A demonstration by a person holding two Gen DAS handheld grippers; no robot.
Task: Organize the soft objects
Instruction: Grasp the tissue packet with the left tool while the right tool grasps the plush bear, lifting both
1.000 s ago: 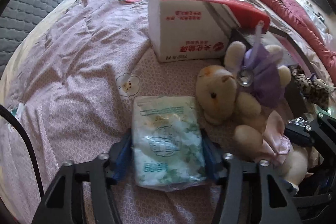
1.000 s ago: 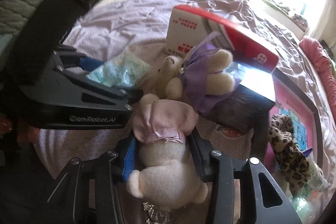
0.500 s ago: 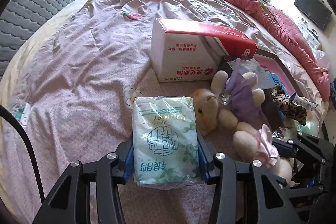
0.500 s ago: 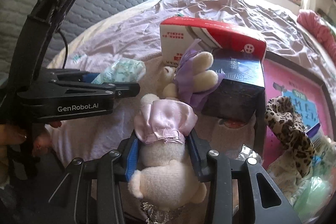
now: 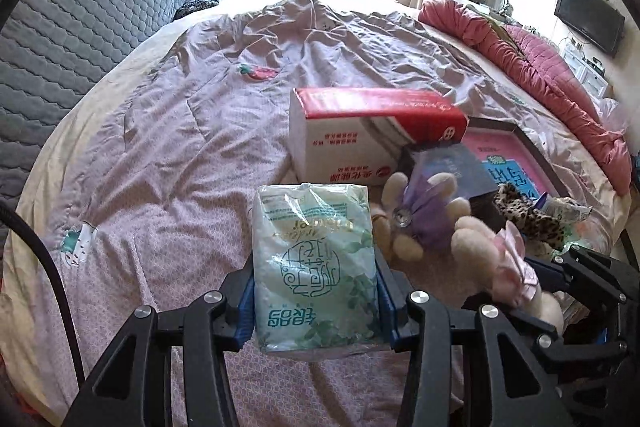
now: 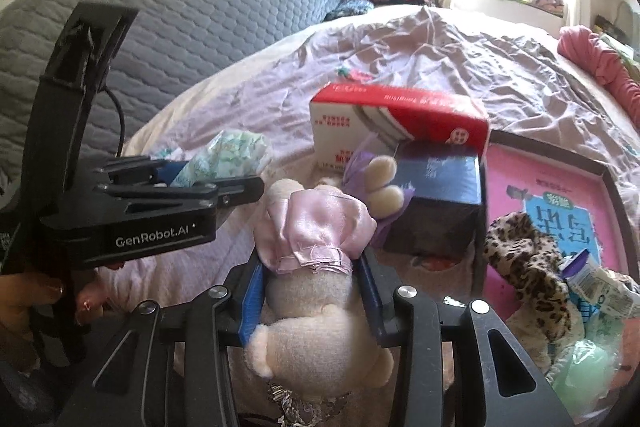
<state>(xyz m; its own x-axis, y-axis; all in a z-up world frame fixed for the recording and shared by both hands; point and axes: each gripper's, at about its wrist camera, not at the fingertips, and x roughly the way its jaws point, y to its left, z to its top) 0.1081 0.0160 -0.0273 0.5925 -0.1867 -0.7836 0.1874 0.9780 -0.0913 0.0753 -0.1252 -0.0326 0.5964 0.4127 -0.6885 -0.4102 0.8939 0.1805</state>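
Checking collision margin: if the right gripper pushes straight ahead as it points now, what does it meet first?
The right gripper, shut on the pink-dressed plush, would probably drive it into the purple-dressed plush first, which lies just ahead against the dark blue box. Depth is uncertain in the fisheye view.

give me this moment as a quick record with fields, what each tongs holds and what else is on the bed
left tongs: shut on tissue pack, lifted off the bed
right tongs: shut on pink-dress plush
second plush: purple-dress plush, beside the held one
boxes: red and white carton, dark blue box against it
right side: pink tray, leopard-print fabric
surface: purple bedsheet
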